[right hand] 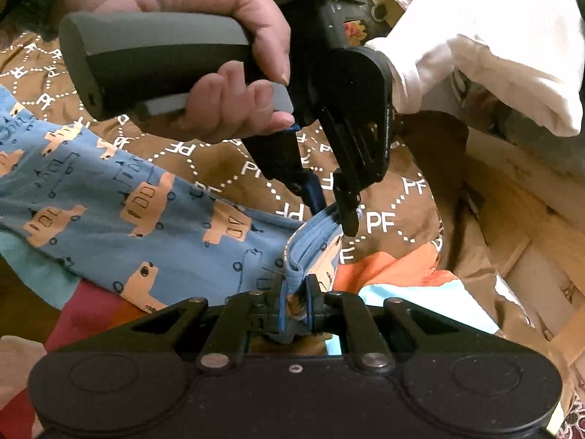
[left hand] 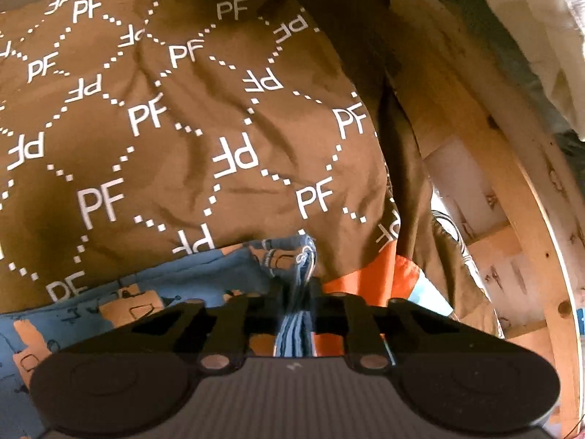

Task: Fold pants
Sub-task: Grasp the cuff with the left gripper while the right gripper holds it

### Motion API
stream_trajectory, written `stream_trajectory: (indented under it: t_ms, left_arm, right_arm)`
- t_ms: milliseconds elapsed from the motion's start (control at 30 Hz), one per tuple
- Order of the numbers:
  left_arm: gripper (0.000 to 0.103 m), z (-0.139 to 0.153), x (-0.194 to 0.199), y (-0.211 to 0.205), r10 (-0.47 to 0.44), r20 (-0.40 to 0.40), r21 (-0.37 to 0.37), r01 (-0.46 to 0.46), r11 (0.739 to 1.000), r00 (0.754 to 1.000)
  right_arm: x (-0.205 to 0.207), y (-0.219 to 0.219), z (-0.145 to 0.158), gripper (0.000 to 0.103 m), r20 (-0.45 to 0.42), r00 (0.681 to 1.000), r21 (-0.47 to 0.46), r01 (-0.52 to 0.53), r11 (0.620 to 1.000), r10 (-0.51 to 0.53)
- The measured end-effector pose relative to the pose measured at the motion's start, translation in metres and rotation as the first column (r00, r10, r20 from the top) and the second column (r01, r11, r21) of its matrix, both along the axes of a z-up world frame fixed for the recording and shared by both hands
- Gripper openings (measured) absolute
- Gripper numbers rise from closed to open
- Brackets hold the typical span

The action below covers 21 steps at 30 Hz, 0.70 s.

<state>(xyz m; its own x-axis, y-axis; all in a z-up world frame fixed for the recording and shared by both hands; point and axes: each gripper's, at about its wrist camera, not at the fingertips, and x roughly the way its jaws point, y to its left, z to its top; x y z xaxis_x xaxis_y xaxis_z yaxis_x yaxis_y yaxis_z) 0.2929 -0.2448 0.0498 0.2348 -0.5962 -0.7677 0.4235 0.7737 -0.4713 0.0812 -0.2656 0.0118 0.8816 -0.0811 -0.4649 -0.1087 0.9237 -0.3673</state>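
The pants (right hand: 153, 216) are blue with orange truck prints and lie on a brown cloth with white "PF" letters (left hand: 182, 128). My left gripper (left hand: 298, 292) is shut on a bunched edge of the pants (left hand: 234, 270). In the right wrist view the left gripper (right hand: 336, 212) pinches the far end of the waistband, held by a bare hand (right hand: 226, 36). My right gripper (right hand: 294, 292) is shut on the near end of the same waistband fold, a short way from the left one.
An orange and light-blue patterned cloth (right hand: 395, 274) lies under the pants at the right. A wooden frame (left hand: 512, 219) runs along the right side. White fabric (right hand: 493, 55) lies at the upper right. A red patch (right hand: 84, 314) shows at the lower left.
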Motion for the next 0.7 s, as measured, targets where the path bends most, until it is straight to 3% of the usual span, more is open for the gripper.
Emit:
stream_trajectory:
  t_ms: [167,367,700]
  left_arm:
    - [0.01,0.014,-0.017,0.032,-0.013,0.045,-0.038,0.015,0.999,0.999]
    - [0.01,0.021,-0.031,0.103,0.026,0.057,-0.054,-0.023,0.998,0.998]
    - [0.01,-0.021,-0.044,0.221,0.166,0.033,-0.098,-0.163,0.982,0.985]
  right_arm:
    - [-0.01,0.012,0.004,0.01,0.027,0.997,0.02,-0.068,0.997,0.068]
    - [-0.025,0.044,0.008,0.01,0.056,0.973,0.05,-0.226,0.973,0.223]
    - [-0.016,0.131,-0.005,0.01,-0.036,0.925,0.031,-0.378,0.925,0.379]
